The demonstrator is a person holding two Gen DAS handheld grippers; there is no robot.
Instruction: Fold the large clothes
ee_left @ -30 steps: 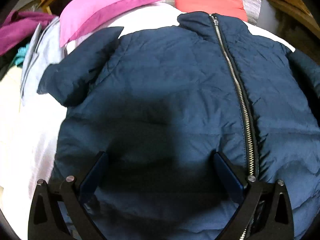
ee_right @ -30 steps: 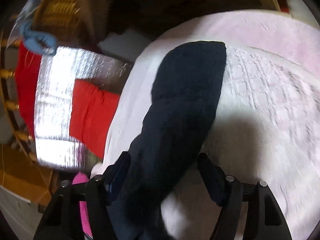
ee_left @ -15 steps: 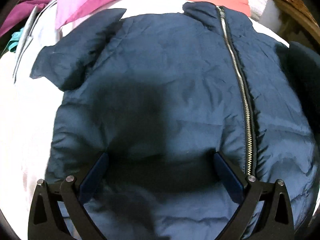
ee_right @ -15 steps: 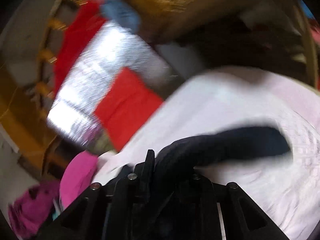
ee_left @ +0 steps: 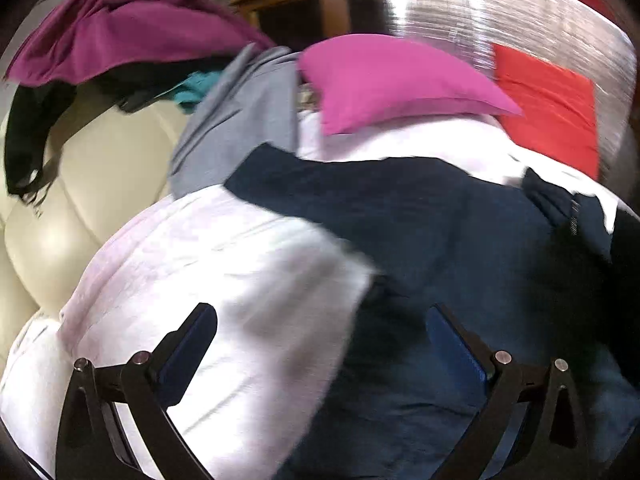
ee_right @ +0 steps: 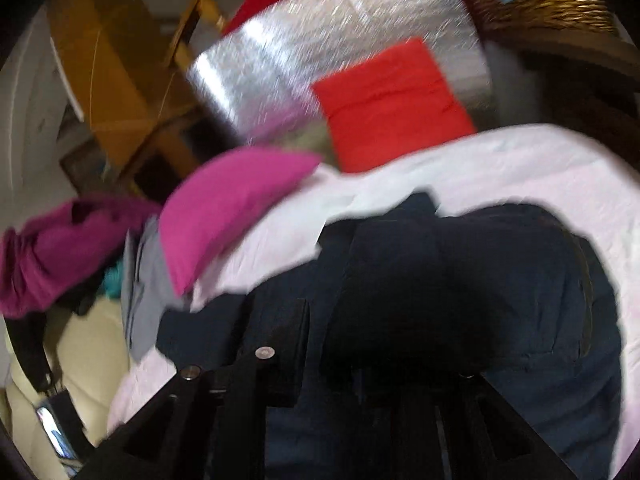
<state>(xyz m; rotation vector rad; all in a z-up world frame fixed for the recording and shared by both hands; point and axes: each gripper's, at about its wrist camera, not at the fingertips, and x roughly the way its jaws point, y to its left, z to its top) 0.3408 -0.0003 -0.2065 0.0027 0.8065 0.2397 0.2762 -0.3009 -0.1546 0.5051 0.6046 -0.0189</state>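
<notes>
A navy puffer jacket (ee_left: 440, 232) lies on a white quilt (ee_left: 224, 264). In the left wrist view my left gripper (ee_left: 320, 344) is open and empty, over the jacket's left edge where it meets the quilt. The jacket's left sleeve (ee_left: 280, 176) points up-left. In the right wrist view my right gripper (ee_right: 332, 344) is shut on the jacket's right sleeve (ee_right: 460, 280), which is folded over the jacket body (ee_right: 560, 420). The fingertips are buried in dark fabric.
A pink pillow (ee_left: 392, 84), a red pillow (ee_left: 548, 116) and a silver padded cover (ee_right: 320, 52) sit at the far end. Grey cloth (ee_left: 236, 120), purple clothes (ee_left: 120, 32) and a cream sofa (ee_left: 60, 208) lie left. A wicker chair (ee_right: 540, 0) stands far right.
My right gripper shut on the right sleeve and carried it left over the jacket body. My left gripper swung left, from over the jacket front to its left edge, still open.
</notes>
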